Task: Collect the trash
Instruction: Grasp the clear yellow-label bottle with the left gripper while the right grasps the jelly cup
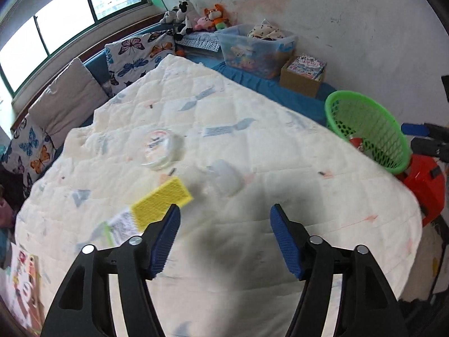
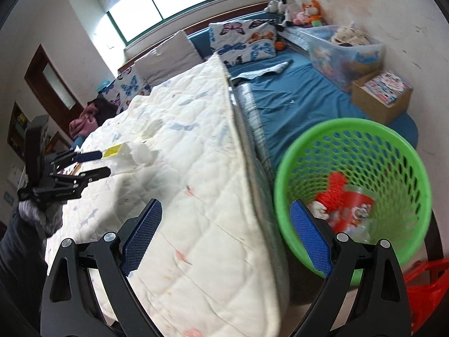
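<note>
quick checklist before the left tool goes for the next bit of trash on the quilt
1. Left tool open and empty: ok, nothing between its blue pads.
2. Right tool open and empty: ok.
3. Trash left on the quilt: ok, a yellow packet, a round lid and a white cup lie ahead of the left tool.
4. Which piece the left tool is lined up on: cannot tell, the view is blurred and none sits between the pads.
5. Green basket upright with room: ok, only a red cup and scraps at the bottom.
</note>
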Motion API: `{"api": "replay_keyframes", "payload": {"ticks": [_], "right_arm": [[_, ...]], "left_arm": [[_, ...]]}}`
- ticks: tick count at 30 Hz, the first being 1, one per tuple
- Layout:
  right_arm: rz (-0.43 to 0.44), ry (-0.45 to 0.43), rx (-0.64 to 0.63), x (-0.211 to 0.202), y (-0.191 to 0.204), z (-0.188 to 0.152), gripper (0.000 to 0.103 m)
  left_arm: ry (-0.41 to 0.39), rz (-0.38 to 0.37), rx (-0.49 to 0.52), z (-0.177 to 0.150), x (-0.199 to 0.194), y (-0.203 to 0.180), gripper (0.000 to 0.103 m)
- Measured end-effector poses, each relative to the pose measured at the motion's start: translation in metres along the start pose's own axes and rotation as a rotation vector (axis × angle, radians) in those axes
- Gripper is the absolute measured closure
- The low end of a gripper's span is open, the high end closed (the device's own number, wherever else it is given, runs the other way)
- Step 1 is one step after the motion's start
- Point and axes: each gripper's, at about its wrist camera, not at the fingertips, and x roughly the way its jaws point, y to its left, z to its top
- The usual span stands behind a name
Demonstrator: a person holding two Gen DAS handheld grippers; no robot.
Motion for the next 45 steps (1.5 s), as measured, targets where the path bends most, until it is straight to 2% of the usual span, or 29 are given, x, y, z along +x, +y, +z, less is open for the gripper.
{"api": "replay_keyframes", "payload": {"ticks": [5,11,17,19,21,24,27,32,34,39,40,45], "right_arm": [[0.022,0.021,-0.018,0.019,0.021,0.013,0.011],[0.027,0.044,-0.046,0.041,0.036,0.030,0.011],[0.031,0.073,-0.055,0.064,0.045,0.042,0.011],[0.029,0.083,-0.063,0.072,0.047,0.045,0.011],[0.034,0.088,-0.068,0.076,0.049,0.047,0.011],[0.031,0.098,-0.078,0.085,0.053,0.050,0.011],[0.031,0.106,-0.081,0.092,0.054,0.051,0.011],[0.036,0.119,-0.101,0.102,0.062,0.057,0.011],[0.039,0.118,-0.125,0.106,0.070,0.060,0.011],[0.065,0.118,-0.167,0.122,0.090,0.071,0.013],[0.069,0.116,-0.180,0.128,0.097,0.075,0.014],[0.085,0.120,-0.266,0.157,0.131,0.089,0.014]], "left_arm": [[0.033,-0.001,0.084,0.003,0.014,0.029,0.028],[0.097,-0.070,0.174,0.005,0.038,0.043,0.026],[0.123,-0.148,0.223,0.010,0.051,0.049,0.024],[0.137,-0.120,0.257,0.010,0.057,0.048,0.024],[0.154,-0.151,0.259,0.010,0.062,0.050,0.024],[0.183,-0.138,0.290,0.007,0.074,0.048,0.026],[0.174,-0.158,0.270,0.005,0.077,0.050,0.031],[0.141,-0.154,0.206,0.001,0.072,0.050,0.053],[0.124,-0.167,0.116,-0.002,0.064,0.053,0.056],[0.103,-0.113,-0.055,-0.020,0.037,0.060,0.058],[0.102,-0.126,-0.105,-0.026,0.031,0.065,0.058],[0.069,-0.074,-0.204,-0.048,0.000,0.076,0.058]]}}
